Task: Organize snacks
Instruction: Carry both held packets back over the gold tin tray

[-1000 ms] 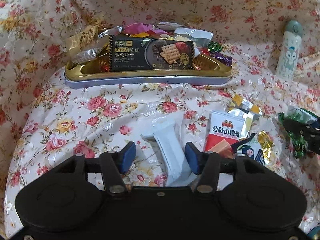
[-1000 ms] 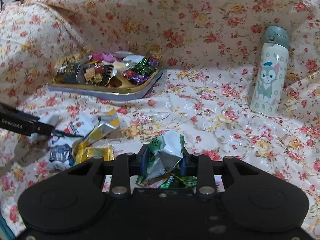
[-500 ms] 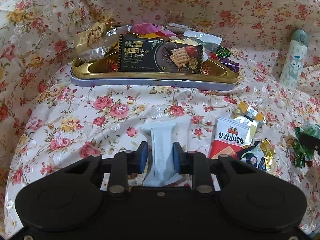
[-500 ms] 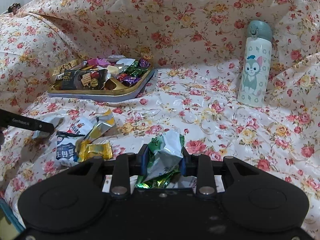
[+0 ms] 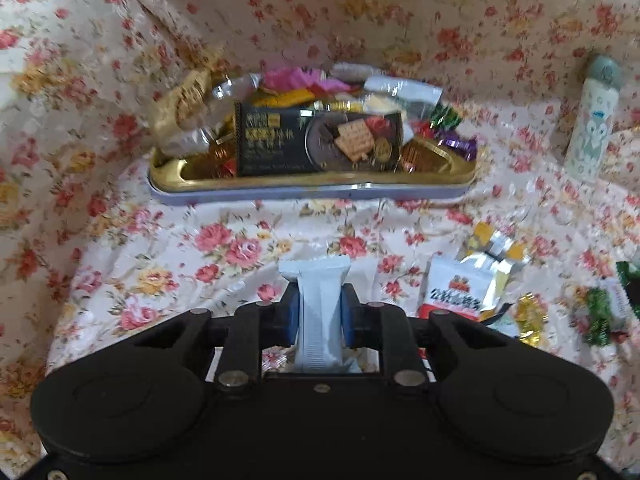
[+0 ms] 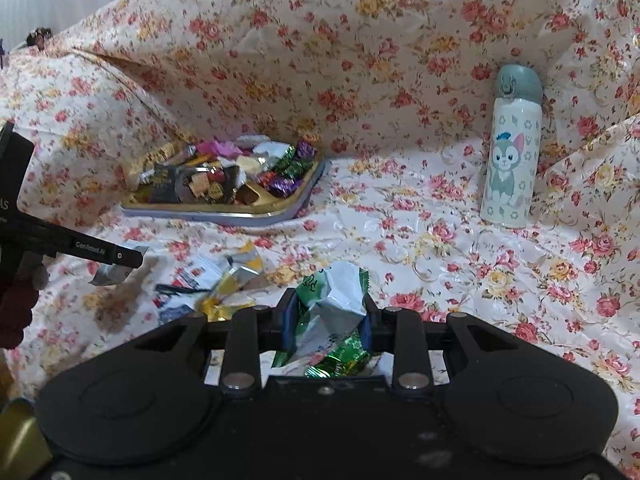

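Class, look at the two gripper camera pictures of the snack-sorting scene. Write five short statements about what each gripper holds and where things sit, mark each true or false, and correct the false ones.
1. The left gripper is shut on a white snack bar. True.
2. The right gripper is empty. False: it is shut on a green and silver packet.
3. The gold tray holds no snacks. False: it is piled with wrapped snacks, a black cracker packet at the front.
4. A cartoon-cat bottle stands upright on the floral cloth, apart from the tray. True.
5. Some loose snacks lie on the cloth outside the tray, among them a red and white packet. True.
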Demonstrator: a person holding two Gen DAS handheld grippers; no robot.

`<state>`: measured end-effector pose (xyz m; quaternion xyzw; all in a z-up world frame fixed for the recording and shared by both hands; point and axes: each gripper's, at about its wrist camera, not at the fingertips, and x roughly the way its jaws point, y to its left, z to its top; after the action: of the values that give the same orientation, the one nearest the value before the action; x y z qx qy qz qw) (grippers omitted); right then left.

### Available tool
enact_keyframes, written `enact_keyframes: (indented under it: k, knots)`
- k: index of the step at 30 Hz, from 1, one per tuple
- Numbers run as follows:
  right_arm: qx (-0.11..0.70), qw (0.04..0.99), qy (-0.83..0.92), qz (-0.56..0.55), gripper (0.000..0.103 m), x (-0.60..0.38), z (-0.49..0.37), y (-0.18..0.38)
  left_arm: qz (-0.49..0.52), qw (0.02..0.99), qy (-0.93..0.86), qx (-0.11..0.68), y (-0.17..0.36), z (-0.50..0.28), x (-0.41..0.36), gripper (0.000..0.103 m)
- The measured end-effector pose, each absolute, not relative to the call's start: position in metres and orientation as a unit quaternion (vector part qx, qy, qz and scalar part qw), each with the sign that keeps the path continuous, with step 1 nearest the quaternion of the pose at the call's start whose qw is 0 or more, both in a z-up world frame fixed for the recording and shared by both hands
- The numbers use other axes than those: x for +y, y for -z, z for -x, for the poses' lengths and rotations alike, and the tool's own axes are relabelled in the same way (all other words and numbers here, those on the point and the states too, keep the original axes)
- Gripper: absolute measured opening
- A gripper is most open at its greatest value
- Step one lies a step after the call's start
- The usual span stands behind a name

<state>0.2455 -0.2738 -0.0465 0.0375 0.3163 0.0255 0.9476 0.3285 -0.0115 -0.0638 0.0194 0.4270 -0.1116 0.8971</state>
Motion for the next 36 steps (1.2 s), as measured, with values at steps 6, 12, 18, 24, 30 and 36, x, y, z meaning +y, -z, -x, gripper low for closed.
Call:
enact_keyframes:
  k: [6,12,18,24,30,36]
  knots:
    - [0.305,0.95,-0.031,-0.059,0.032,-0.271,-0.227,0.029,-0.007,0.904,0.115,0.411,0.03,-0.301,-0.006,0.028]
    - [0.298,0.951,-0.04,-0.068,0.032,-0.263,-0.198,0.012,-0.009,0.907,0.133,0.4,0.004,-0.262,-0.006,0.028]
    - [0.292,0.952,-0.056,-0.078,0.032,-0.248,-0.157,-0.004,-0.005,0.905,0.157,0.395,-0.015,-0.215,-0.009,0.028]
    - [0.282,0.953,-0.082,-0.079,0.032,-0.226,-0.113,-0.015,-0.019,0.903,0.181,0.388,-0.026,-0.166,-0.02,0.028]
    - [0.292,0.948,-0.096,-0.078,0.032,-0.211,-0.075,-0.016,-0.027,0.896,0.201,0.394,-0.027,-0.123,-0.031,0.028]
    - [0.315,0.942,-0.084,-0.081,0.032,-0.207,-0.044,-0.008,-0.019,0.883,0.212,0.418,-0.013,-0.09,-0.037,0.028]
